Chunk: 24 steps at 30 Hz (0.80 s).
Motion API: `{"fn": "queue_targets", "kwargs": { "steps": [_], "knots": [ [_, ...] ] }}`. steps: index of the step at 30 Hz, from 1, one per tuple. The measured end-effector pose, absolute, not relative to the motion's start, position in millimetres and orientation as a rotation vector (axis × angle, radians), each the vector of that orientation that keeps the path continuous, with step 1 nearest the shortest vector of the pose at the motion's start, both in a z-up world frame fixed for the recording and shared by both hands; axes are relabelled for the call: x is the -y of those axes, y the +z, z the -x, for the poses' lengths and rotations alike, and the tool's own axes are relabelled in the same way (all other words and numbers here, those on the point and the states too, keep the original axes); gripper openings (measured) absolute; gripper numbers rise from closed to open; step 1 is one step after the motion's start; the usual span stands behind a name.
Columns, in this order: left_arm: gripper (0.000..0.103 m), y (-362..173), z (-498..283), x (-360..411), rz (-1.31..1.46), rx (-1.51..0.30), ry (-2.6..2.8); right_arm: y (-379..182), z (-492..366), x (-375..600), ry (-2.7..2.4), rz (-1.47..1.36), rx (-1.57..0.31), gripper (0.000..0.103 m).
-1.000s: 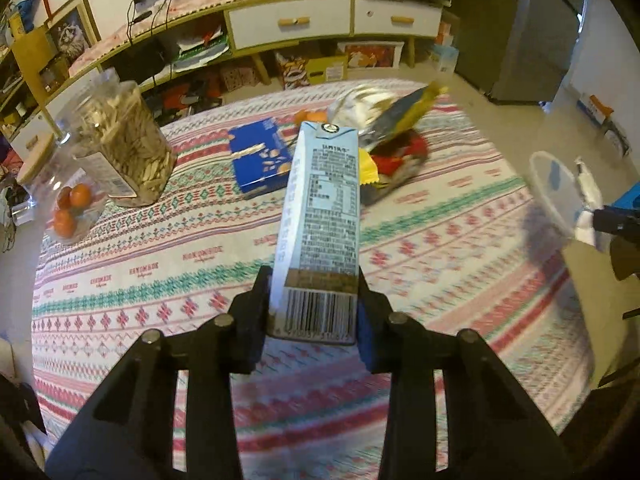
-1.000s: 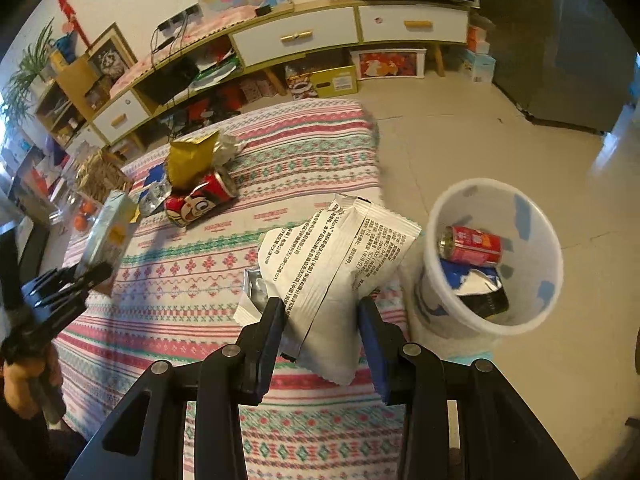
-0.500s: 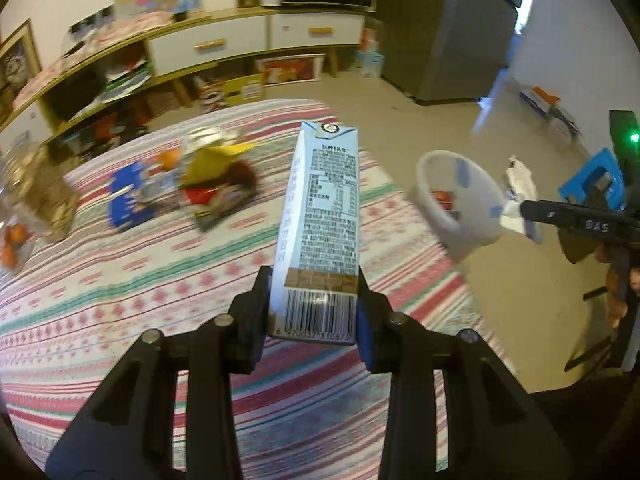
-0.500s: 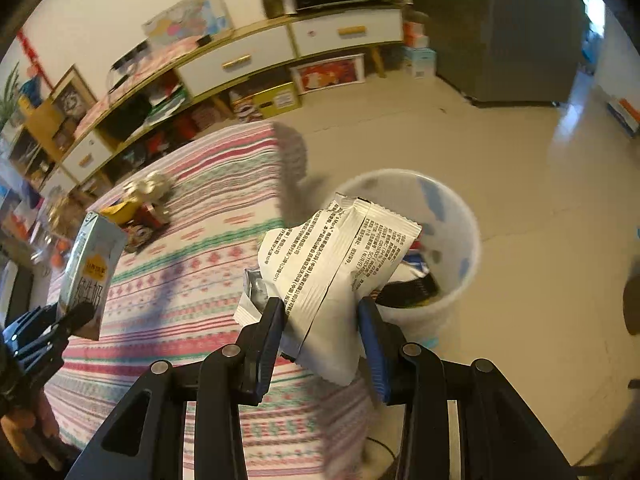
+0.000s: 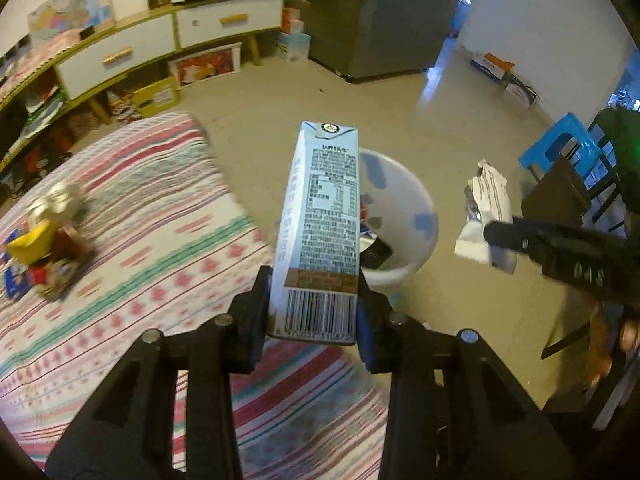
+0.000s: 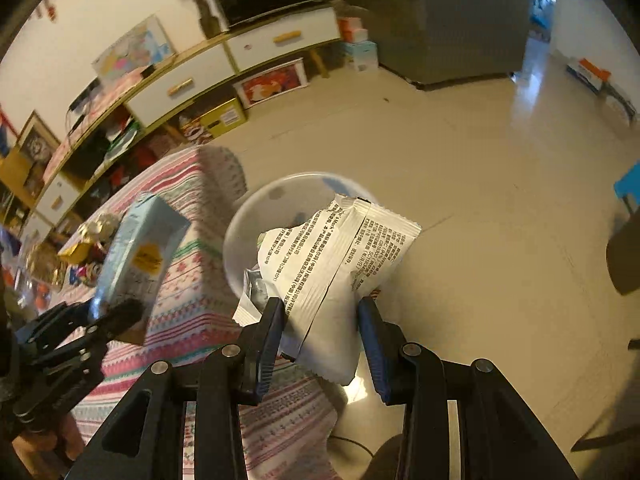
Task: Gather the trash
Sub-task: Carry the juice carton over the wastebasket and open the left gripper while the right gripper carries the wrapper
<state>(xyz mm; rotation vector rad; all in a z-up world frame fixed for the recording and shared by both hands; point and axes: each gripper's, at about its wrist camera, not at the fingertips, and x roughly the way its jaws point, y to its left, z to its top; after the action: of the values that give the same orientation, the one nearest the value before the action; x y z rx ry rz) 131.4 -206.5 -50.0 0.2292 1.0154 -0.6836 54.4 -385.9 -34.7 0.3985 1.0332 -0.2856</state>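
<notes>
Left tool (image 5: pixel 316 312): pinching the lower end of the drink carton (image 5: pixel 320 216), one pad on each narrow side, barcode end nearest the camera.
Drink carton: light blue, tall and narrow, printed panel facing up; held above the edge of the counter (image 5: pixel 160 248), its top end pointing toward the bin (image 5: pixel 416 216). In the right wrist view the same carton (image 6: pixel 140 248) is tilted, with a yellow patch on one face.
Right tool (image 6: pixel 322 320): pinching the snack wrapper (image 6: pixel 332 264) between its two blue-edged pads.
Snack wrapper: white, crumpled, with dense black print; held directly over the open mouth of the bin (image 6: pixel 256 216) as seen from the right wrist. In the left wrist view the wrapper (image 5: pixel 486 212) hangs to the right of the bin at the tip of the right tool (image 5: pixel 496 236).
Bin: white, round, with blue patches on its wall; stands on the floor just beside the counter. Some rubbish lies inside, only partly visible.
Counter: covered with a striped cloth in pink, white and green.
Remaining litter: a cluster (image 5: pixel 44 252) of a yellow packet, a red item and a blue box at the far left of the counter, blurred.
Person: a hand (image 6: pixel 44 440) grips the left tool's handle at the lower left of the right wrist view.
</notes>
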Motion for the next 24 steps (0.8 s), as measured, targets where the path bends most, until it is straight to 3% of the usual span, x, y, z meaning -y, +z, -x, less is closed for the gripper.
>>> {"fn": "queue_targets", "kwargs": {
  "steps": [10, 11, 12, 14, 24],
  "knots": [
    [0.042, -65.9, -133.7, 255.3, -0.240, -1.011, -0.718, -41.6, -53.1, 405.6, -0.318, -0.407, -1.046, 0.040],
    [0.053, -66.4, -132.9, 256.1, -0.264, -0.995, -0.691, -41.9, -52.8, 406.2, -0.321, -0.407, -1.047, 0.040],
    [0.071, -66.4, -133.3, 256.6, -0.278, -0.984, -0.674, -42.1, -52.0, 407.0, -0.323, -0.407, -1.048, 0.040],
    [0.081, -63.6, -130.8, 252.9, -0.286, -0.949, -0.655, -42.2, -51.4, 410.6, -0.327, -0.406, -1.048, 0.040],
    [0.083, -53.8, -130.4, 215.3, -0.262, -0.957, -0.615, -43.7, -57.1, 406.1, -0.332, -0.395, -1.056, 0.040]
  ]
}}
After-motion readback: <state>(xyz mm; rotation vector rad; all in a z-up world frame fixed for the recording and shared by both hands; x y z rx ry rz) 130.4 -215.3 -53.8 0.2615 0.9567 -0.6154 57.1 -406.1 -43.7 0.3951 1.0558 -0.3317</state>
